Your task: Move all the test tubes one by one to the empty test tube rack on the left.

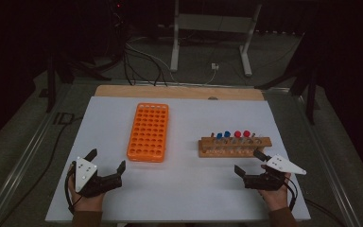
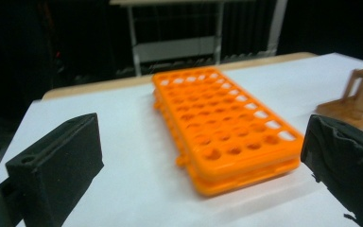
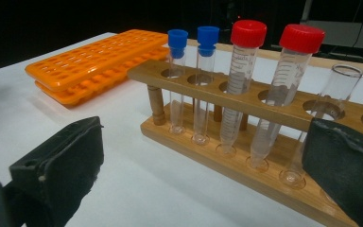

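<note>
Resting low over the near edge of the white desk (image 1: 179, 189), both grippers stand with their jaws wide apart and nothing between them. The left gripper (image 1: 106, 161) faces the orange rack (image 1: 148, 132); the right gripper (image 1: 249, 161) sits just in front of the wooden rack (image 1: 234, 147) and looks straight at its tubes.

Judging from that, the work in hand is lifting a tube out of the wooden rack, probably to carry it across to the orange one. To do it well, the right gripper should come in level with the jaws on either side of one tube only, close on the glass just under the cap, then draw straight up so the tube clears its hole without dragging the rack. The tubes stand close together, so a crooked approach could knock a neighbour.

In the right gripper view the wooden rack carries five clear tubes upright in a row: two slim ones with blue caps (image 3: 177, 39), two wider ones with red caps (image 3: 248, 33), and an uncapped tube (image 3: 339, 85) nearest the right jaw.

Farther off, the orange rack lies flat toward the left of the desk, well apart from the wooden one, all its holes empty
</note>
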### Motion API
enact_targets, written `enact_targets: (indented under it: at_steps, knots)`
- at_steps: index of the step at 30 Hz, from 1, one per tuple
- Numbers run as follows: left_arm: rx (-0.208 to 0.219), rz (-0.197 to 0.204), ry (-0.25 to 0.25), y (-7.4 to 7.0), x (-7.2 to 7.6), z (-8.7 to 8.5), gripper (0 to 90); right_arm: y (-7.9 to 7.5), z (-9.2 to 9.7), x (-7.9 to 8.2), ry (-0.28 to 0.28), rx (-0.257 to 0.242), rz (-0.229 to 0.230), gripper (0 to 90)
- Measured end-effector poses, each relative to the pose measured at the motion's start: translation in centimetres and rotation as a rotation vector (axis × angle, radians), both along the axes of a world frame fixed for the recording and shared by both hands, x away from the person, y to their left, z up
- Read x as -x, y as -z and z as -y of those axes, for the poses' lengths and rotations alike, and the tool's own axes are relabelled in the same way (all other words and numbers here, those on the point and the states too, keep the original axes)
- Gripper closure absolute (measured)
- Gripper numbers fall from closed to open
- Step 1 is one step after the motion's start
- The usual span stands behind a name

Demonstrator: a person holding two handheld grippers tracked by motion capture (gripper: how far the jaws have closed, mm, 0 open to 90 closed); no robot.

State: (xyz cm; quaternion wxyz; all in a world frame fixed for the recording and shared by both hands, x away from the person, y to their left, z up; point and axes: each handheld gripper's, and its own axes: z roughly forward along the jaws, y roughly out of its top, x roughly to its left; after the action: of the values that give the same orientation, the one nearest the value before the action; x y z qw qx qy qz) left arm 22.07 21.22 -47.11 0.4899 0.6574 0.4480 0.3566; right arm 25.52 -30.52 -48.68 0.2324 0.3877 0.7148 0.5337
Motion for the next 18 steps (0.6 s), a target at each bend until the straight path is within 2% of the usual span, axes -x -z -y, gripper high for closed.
enact_targets:
  at_steps: [1,2,6,11,15,18]
  knots:
    - [0.026,-0.01,-0.009,0.1,-0.1,-0.4,0.7,0.0,0.0,0.0,0.0,-0.001,-0.002,0.0]
    - [0.026,-0.01,-0.009,0.1,-0.1,-0.4,0.7,0.0,0.0,0.0,0.0,-0.001,-0.002,0.0]
    - [0.078,-0.003,-0.022,0.0,0.1,-1.1,0.7,0.0,-0.1,0.0,0.005,-0.004,0.001,0.0]
    - [0.095,-0.02,-0.032,0.0,-0.1,-1.4,0.7,-0.1,-0.2,0.0,0.006,-0.003,0.009,0.0]
    - [0.09,-0.041,-0.035,0.1,-0.1,-1.2,0.7,-0.5,-0.2,-0.1,0.004,0.004,0.017,0.0]
    - [0.083,-0.053,-0.041,0.2,-0.2,-1.2,0.7,-1.9,-0.1,-0.2,0.011,0.004,0.038,0.0]
